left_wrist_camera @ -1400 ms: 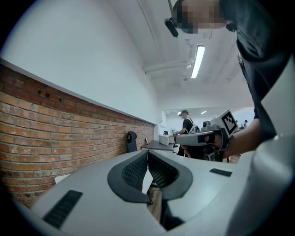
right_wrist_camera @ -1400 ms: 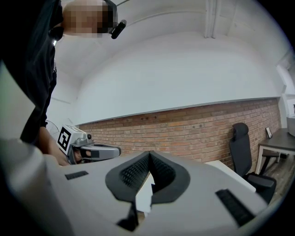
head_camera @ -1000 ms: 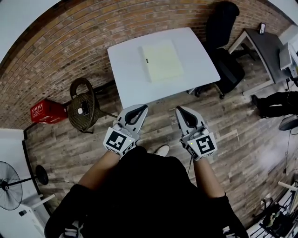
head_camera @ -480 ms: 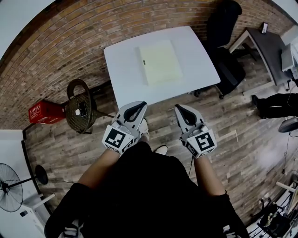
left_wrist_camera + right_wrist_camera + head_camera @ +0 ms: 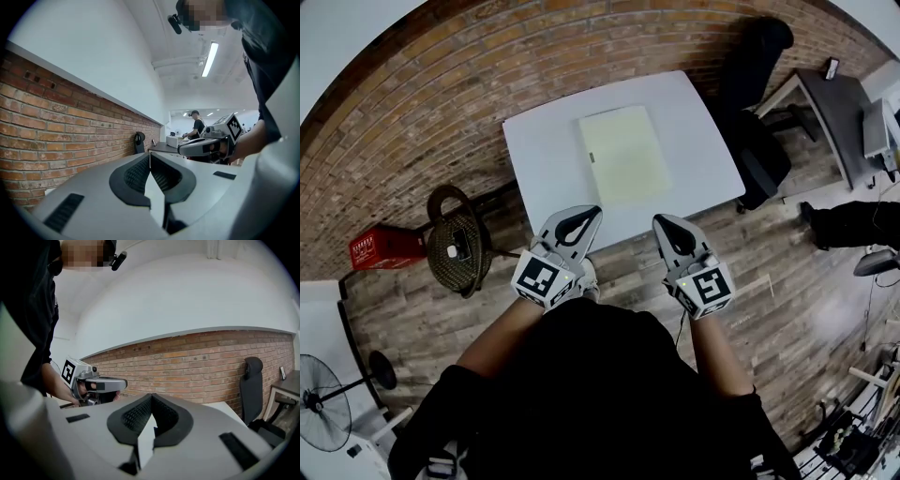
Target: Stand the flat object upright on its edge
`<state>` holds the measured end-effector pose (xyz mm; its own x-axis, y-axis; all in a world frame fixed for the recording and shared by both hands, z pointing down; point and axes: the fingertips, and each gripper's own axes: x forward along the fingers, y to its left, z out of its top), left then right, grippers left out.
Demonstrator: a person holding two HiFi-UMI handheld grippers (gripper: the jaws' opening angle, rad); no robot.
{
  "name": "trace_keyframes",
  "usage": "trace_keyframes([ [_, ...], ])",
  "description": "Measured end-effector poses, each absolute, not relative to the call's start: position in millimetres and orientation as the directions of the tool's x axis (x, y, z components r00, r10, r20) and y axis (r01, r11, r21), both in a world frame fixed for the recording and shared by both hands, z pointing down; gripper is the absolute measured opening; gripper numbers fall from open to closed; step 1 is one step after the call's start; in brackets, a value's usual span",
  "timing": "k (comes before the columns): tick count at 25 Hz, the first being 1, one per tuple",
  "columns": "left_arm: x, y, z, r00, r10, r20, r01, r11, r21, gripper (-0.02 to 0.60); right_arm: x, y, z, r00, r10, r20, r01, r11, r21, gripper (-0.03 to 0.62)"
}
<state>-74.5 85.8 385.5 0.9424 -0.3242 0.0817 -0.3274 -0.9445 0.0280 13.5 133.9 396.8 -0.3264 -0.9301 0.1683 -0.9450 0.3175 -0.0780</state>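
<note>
Grey-and-black left gripper (image 5: 589,214) and right gripper (image 5: 661,221): jaws closed together, empty; both had come nearer the white desk (image 5: 544,169) than a second earlier. Pale yellow flat pad (image 5: 623,153) lay flat mid-desk, untouched. Wicker chair (image 5: 455,246) left; black office chair (image 5: 759,141) right.

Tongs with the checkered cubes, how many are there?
2. The left grey tongs and the right grey tongs are side by side before the white square table, both shut and empty.

Head camera looks down; level claw cameras share the brick wall (image 5: 441,103)
</note>
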Motion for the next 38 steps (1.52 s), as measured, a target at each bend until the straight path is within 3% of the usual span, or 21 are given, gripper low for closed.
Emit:
trace_keyframes([
  [13,-74,-22,399,0.937,-0.333,0.104,-0.339,-0.939,0.05,0.02,18,31,407,-0.32,-0.922,0.217,-0.947,0.307,-0.093,0.008],
  [28,-25,-99,435,0.785,-0.587,0.198,-0.609,-0.79,0.074,0.02,106,-71,449,-0.517,-0.804,0.293,-0.856,0.493,-0.156,0.014],
  [38,3,-135,471,0.7,-0.673,0.238,-0.71,-0.691,0.133,0.02,150,-125,501,-0.563,-0.724,0.398,-0.825,0.521,-0.22,0.024],
])
